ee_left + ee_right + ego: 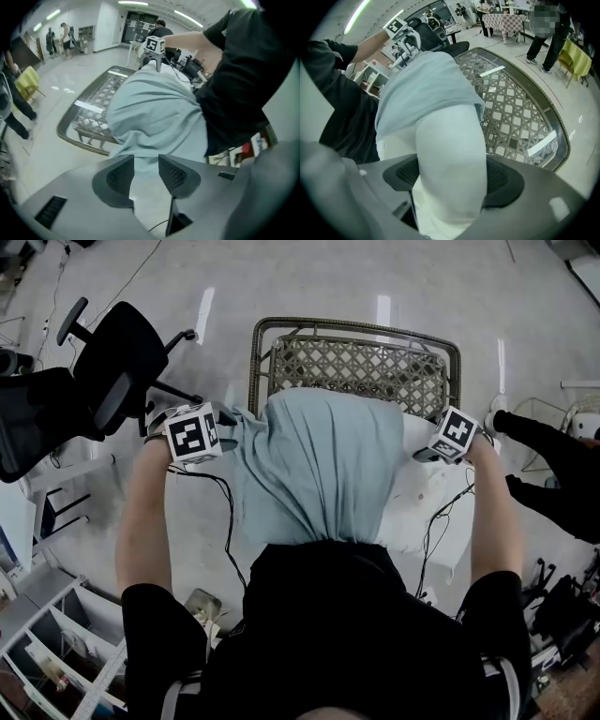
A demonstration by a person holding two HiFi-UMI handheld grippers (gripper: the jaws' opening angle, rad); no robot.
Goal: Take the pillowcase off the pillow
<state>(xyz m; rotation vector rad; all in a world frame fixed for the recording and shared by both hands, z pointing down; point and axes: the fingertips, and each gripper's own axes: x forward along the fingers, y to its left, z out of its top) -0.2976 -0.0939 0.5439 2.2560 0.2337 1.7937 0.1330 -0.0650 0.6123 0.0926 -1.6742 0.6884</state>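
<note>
Brightness: bright, even indoor light in all three views.
Source: ceiling strip lights (187, 18) overhead.
Glare: pale streaks on the glossy floor (203, 313); white bars reflected on the glass-topped desk (525, 108).
Shadows: soft and faint.
Distortion: both gripper views are fisheye, with bowed lines and dark corners.
Focus: the nearest foreground is soft in both gripper views; the head view is sharp.

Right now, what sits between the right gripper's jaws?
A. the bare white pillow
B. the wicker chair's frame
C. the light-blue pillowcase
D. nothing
A: in the right gripper view the white pillow fills the gap between the jaws of the right gripper; the light-blue pillowcase begins farther up the pillow.
</note>
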